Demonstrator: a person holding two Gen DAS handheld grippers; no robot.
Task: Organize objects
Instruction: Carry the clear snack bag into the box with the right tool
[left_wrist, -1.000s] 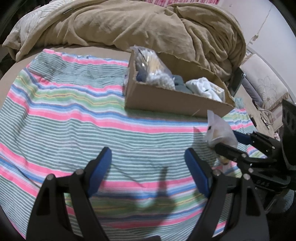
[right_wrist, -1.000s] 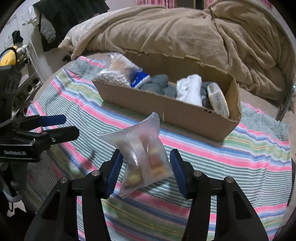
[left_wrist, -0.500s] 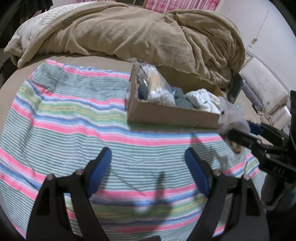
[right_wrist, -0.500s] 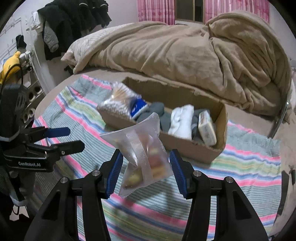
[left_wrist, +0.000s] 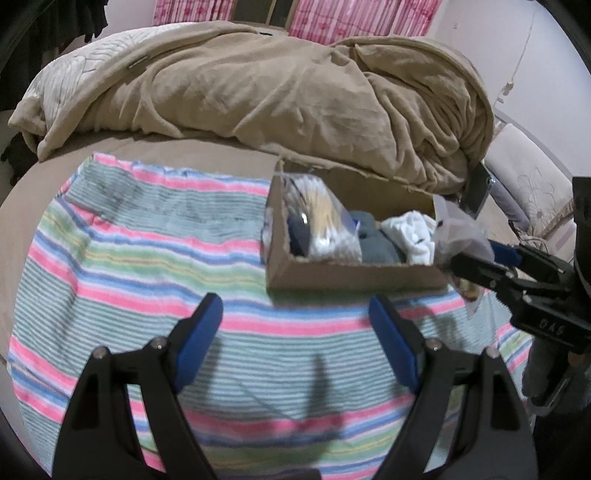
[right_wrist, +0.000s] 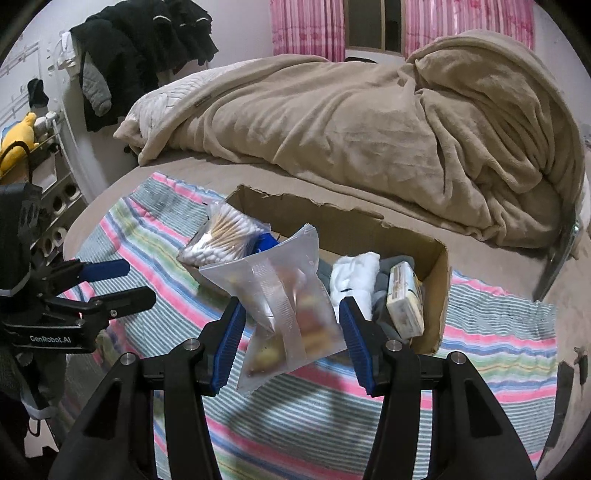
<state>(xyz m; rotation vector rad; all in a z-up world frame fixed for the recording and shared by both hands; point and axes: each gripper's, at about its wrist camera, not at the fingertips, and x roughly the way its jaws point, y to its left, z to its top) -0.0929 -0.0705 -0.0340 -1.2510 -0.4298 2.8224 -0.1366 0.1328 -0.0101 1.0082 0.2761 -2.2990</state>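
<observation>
The cardboard box (right_wrist: 436, 280) lies on the striped cloth (right_wrist: 491, 325); the blanket (right_wrist: 369, 122) is behind it at 12 o'clock; the cotton swabs bag (right_wrist: 221, 236) is in its 9 o'clock end.

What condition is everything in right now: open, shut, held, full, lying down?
Right gripper: shut on the clear bag, held in the air.
Clear bag: sealed, hanging tilted.
Left gripper: open, holding nothing.
Cardboard box: open-topped, partly filled.
Cotton swab bag: leaning in the box's end.
Beige blanket: crumpled.

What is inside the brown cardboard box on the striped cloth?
The brown cardboard box holds a clear bag of cotton swabs, grey cloth, white cloth and a small packet. Anything beneath is hidden.
</observation>
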